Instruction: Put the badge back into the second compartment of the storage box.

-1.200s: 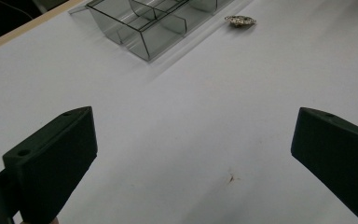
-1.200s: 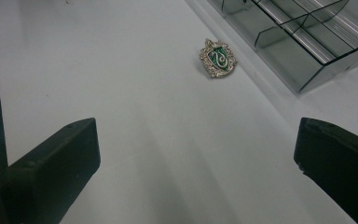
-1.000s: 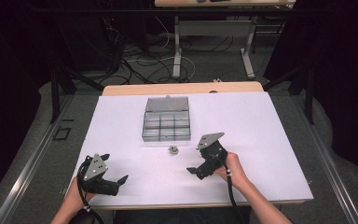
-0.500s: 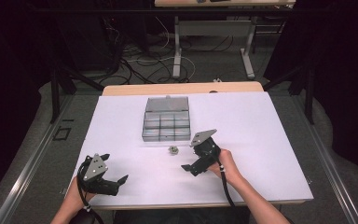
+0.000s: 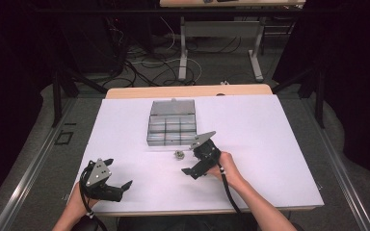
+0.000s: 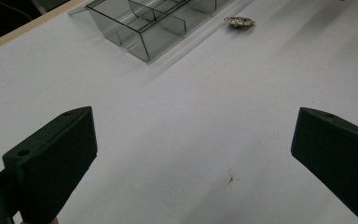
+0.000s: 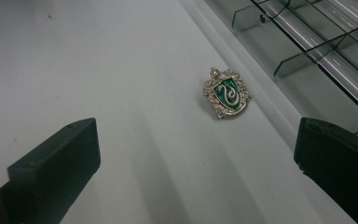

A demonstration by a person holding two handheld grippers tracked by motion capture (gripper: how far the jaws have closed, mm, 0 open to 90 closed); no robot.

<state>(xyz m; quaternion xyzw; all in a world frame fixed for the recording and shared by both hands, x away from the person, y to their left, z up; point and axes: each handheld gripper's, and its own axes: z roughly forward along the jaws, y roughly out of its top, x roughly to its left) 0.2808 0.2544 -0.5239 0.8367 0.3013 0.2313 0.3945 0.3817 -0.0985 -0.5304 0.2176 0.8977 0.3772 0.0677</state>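
Green enamel with a silver snake on it marks the small crest-shaped pin (image 7: 227, 94) I am working toward; it lies flat on the white table (image 5: 279, 144), just beside the front wall of the clear compartment box (image 5: 171, 126) without touching it, as far as I can tell. From the high view I see my right gripper (image 5: 189, 168) low over the table, just to the right of the pin (image 5: 178, 154) and tilted toward it, with the hand (image 5: 224, 166) behind it. In the right gripper view its two black jaws stand wide apart with nothing between them but bare tabletop, and the pin sits ahead of them, a little right of the midline and close to the box's edge (image 7: 307, 60). My left gripper (image 5: 118, 179) sits near the table's front left corner, well apart from the pin and the box; its jaws are also spread wide and hold nothing (a small brown speck shows on the table between them). In the left gripper view the pin (image 6: 240, 21) is far ahead, next to the box (image 6: 154, 28), whose lid lies open behind it.
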